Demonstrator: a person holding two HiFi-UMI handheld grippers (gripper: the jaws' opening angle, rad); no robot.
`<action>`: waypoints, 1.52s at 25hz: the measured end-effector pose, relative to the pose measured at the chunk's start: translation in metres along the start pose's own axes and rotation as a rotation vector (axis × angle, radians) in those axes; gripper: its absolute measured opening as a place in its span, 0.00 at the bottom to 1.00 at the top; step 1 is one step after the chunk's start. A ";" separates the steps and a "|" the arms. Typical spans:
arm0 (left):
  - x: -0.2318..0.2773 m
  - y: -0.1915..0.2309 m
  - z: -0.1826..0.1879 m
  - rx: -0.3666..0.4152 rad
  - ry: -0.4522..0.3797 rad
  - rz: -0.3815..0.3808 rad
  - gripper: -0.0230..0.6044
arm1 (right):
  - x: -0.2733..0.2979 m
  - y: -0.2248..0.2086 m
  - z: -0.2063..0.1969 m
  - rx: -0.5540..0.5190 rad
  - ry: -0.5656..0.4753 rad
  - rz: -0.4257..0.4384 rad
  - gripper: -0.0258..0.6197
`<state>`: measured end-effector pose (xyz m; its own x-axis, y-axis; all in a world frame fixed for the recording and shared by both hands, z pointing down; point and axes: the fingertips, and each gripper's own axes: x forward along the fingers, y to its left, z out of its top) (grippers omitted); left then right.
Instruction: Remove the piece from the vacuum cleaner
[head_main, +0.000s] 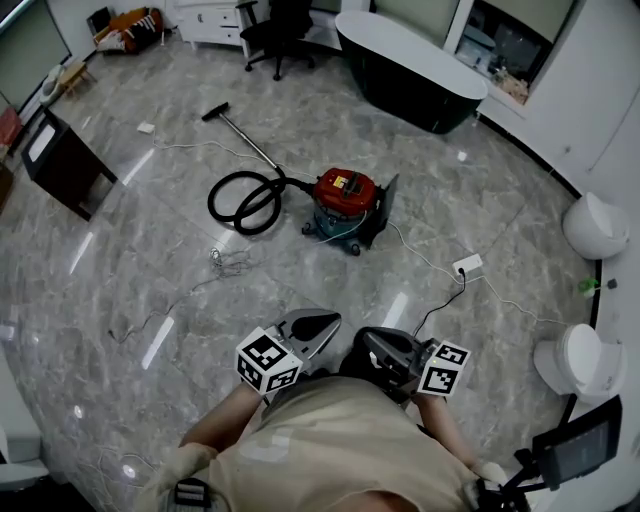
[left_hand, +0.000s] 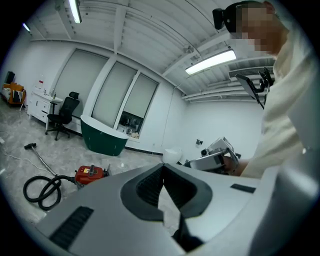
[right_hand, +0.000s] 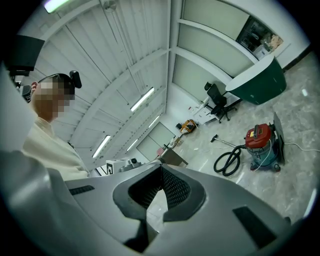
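Beige shirt of the person, lowest in the head view; just above it, left gripper and right gripper, side by side, each bearing a cube of black-and-white square markers; floor of glossy grey marbled tile with streaks of reflected light; dark green bathtub with white rim near the far wall; black office chair to its left; dark cabinet at the left edge; white power strip on the floor, right of centre; left gripper with jaws closed, tips meeting, nothing between; right gripper likewise closed and empty; vacuum cleaner, red lid over teal body, standing mid-floor well ahead of both grippers, untouched; black hose joined to it and looped at its left; wand lying beyond the loop; yellow label on the lid, print too small to read.
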<state>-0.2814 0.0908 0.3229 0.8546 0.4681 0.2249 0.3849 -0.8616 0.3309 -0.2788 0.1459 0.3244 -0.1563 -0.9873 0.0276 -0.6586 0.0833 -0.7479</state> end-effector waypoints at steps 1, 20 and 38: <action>0.008 0.005 0.004 0.001 0.009 0.007 0.04 | -0.001 -0.009 0.007 0.015 -0.004 0.002 0.04; 0.139 0.111 0.085 0.014 0.002 0.393 0.04 | 0.013 -0.138 0.143 -0.136 0.333 0.243 0.04; 0.070 0.295 0.138 -0.066 -0.070 0.454 0.04 | 0.203 -0.175 0.208 -0.038 0.413 0.256 0.04</action>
<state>-0.0601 -0.1572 0.3097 0.9538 0.0296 0.2991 -0.0552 -0.9609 0.2713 -0.0422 -0.0968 0.3225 -0.5909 -0.7988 0.1130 -0.5863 0.3290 -0.7403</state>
